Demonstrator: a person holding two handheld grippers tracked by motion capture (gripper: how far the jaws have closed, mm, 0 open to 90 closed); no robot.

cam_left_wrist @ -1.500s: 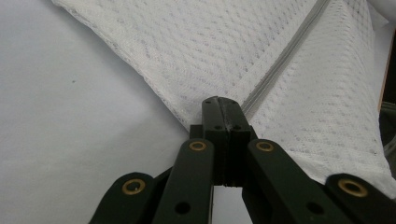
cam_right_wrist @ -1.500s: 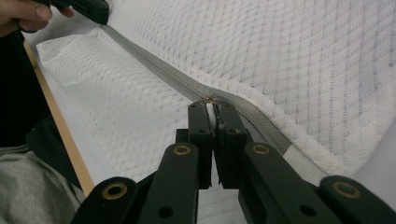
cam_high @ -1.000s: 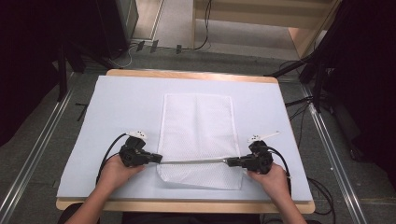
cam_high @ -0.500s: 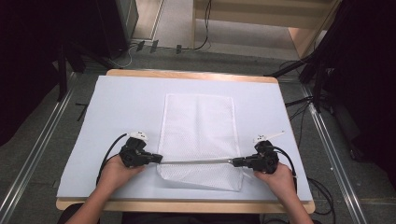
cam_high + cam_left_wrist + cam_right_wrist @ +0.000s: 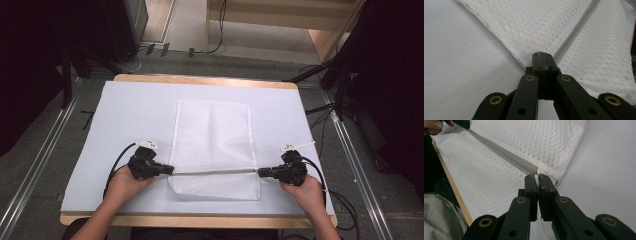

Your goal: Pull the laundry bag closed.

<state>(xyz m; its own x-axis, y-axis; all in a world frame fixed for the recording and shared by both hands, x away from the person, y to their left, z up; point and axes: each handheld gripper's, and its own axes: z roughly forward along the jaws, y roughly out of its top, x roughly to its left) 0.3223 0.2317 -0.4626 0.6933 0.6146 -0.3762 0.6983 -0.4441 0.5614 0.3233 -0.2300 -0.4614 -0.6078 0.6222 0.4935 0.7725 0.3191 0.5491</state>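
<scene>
White mesh bag (image 5: 212, 145) on pale sheet (image 5: 130, 115), wooden table (image 5: 200, 79), left gripper (image 5: 167, 170) and right gripper (image 5: 261, 173) clamping zipper (image 5: 215, 172) ends

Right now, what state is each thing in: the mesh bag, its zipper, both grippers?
Mesh bag: flat on the table cover, near end pinched at both sides.
Zipper: closed, pulled straight between the grippers.
Left gripper: shut on the bag's edge.
Right gripper: shut at the zipper's end, something white between its jaws.

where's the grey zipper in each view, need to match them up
High view: zipper runs horizontally across the mesh bag, low centre.
Left gripper view: diagonal, jaws to upper right.
Right gripper view: diagonal, upper left to jaws.
Shared landmark: the bag's white mesh.
</scene>
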